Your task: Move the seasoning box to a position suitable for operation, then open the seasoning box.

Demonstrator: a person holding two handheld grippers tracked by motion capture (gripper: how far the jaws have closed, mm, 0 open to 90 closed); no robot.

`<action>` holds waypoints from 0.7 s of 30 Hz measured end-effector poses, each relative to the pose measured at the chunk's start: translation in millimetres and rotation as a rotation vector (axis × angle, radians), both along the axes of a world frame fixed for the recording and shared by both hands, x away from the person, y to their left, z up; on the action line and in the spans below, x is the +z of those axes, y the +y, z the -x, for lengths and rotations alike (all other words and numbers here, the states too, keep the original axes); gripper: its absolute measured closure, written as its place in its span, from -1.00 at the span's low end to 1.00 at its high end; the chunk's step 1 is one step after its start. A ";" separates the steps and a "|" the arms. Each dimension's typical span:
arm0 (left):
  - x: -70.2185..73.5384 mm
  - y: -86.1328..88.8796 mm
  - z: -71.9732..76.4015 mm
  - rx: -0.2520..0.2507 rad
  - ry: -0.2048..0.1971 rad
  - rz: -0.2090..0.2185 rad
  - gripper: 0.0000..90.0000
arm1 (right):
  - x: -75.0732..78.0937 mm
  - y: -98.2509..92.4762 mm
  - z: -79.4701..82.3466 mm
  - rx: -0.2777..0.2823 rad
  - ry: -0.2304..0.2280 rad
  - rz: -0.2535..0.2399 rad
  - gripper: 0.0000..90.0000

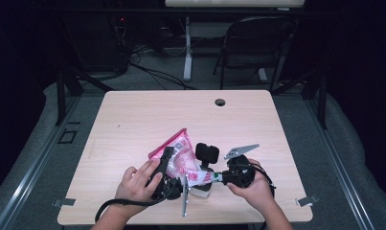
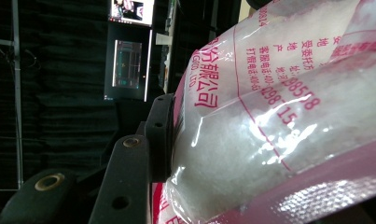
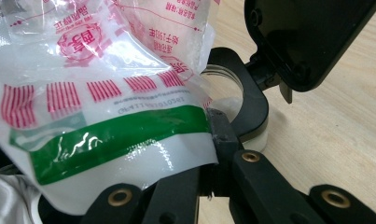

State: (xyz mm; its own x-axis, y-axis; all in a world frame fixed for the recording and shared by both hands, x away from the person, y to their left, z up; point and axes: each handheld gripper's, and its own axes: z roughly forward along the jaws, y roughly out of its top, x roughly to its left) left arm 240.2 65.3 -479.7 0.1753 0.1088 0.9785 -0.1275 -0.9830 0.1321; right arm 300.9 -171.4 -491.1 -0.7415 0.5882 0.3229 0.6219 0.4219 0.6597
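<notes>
the bag of white granules (image 1: pixel 180 154) was near the front edge of the table (image 1: pixel 133 120), tilted over a jar with an open black lid (image 1: pixel 207 153). the left gripper (image 1: pixel 167 160) grasped its body and the right gripper (image 1: pixel 218 178) was clenched on its green-striped end. i judged a slow, steady tilt over the mouth was best.

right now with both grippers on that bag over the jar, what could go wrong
1. The right gripper pinches only the green-striped edge of the clear pink-printed plastic bag of white grains; the slick film could slip free.
2. The left gripper squeezes the bag's full body, so grains might burst out beside the small clear jar with the open black hinged lid.
3. The light jar may tip if nudged.
</notes>
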 end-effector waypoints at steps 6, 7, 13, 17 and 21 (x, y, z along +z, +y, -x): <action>-0.3 -0.3 0.2 -0.004 -0.002 -0.003 0.41 | -0.5 -0.2 0.8 -0.005 0.001 0.001 1.00; 0.0 -0.3 0.1 -0.005 0.000 -0.002 0.41 | -0.6 -0.2 0.9 -0.005 0.000 0.001 1.00; 0.3 -1.0 0.8 -0.003 -0.001 -0.005 0.41 | -1.0 -0.1 0.6 -0.004 0.001 0.002 1.00; 0.8 -0.9 1.1 -0.005 -0.002 -0.004 0.41 | -0.9 0.1 1.0 -0.004 0.001 0.001 1.00; 0.7 -1.2 0.6 -0.010 -0.004 0.001 0.41 | -0.7 -0.5 1.1 -0.001 0.001 0.003 1.00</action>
State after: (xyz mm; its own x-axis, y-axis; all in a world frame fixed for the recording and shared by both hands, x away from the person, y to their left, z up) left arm 239.6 64.1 -479.0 0.1721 0.1080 0.9791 -0.1380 -0.9815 0.1325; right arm 299.8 -171.9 -491.8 -0.7405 0.5899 0.3220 0.6232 0.4232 0.6577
